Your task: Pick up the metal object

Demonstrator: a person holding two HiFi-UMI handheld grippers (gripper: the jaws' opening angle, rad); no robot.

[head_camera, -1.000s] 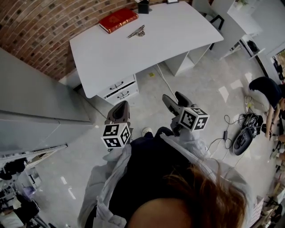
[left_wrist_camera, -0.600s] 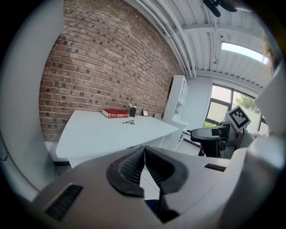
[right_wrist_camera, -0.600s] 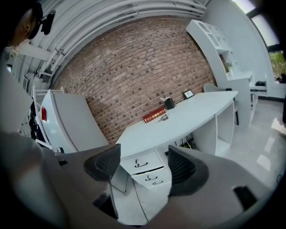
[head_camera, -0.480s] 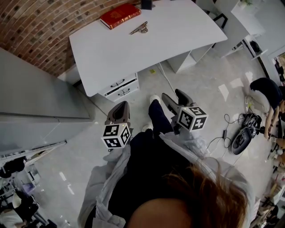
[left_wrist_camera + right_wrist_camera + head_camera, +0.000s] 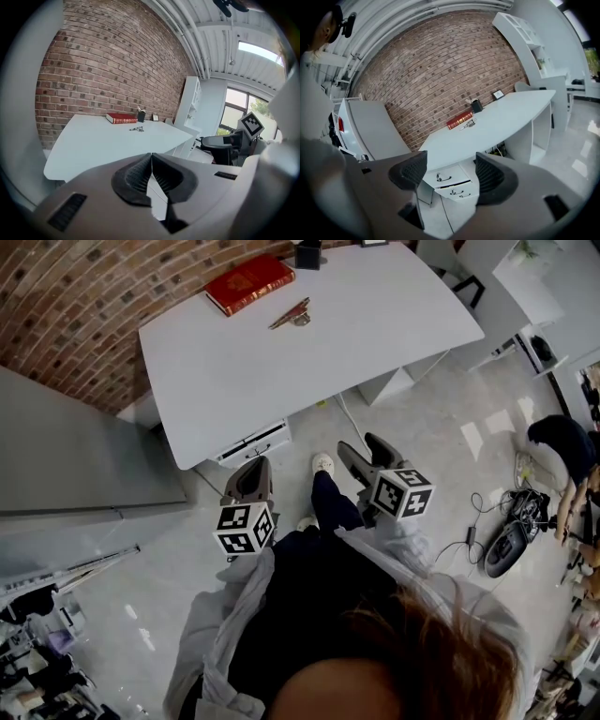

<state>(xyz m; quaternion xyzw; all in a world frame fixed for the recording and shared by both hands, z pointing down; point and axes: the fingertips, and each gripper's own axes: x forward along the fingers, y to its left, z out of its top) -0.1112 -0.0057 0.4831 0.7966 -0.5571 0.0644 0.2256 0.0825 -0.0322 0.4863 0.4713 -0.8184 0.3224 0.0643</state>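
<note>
A small metal object lies on the white table near its far edge, just in front of a red book. It also shows in the left gripper view as the metal object and in the right gripper view as the metal object. My left gripper is held low over the floor, well short of the table, its jaws closed together with nothing between them. My right gripper hangs beside it, jaws apart and empty. Both are far from the metal object.
A black pen holder stands at the table's far edge. White drawers sit under the table's front. A grey cabinet stands at the left. Cables and a dark device lie on the floor at right, near a crouching person.
The table has drawn closer and I have stepped forward, one foot now ahead. Both grippers keep their places in front of me, unchanged in state.
</note>
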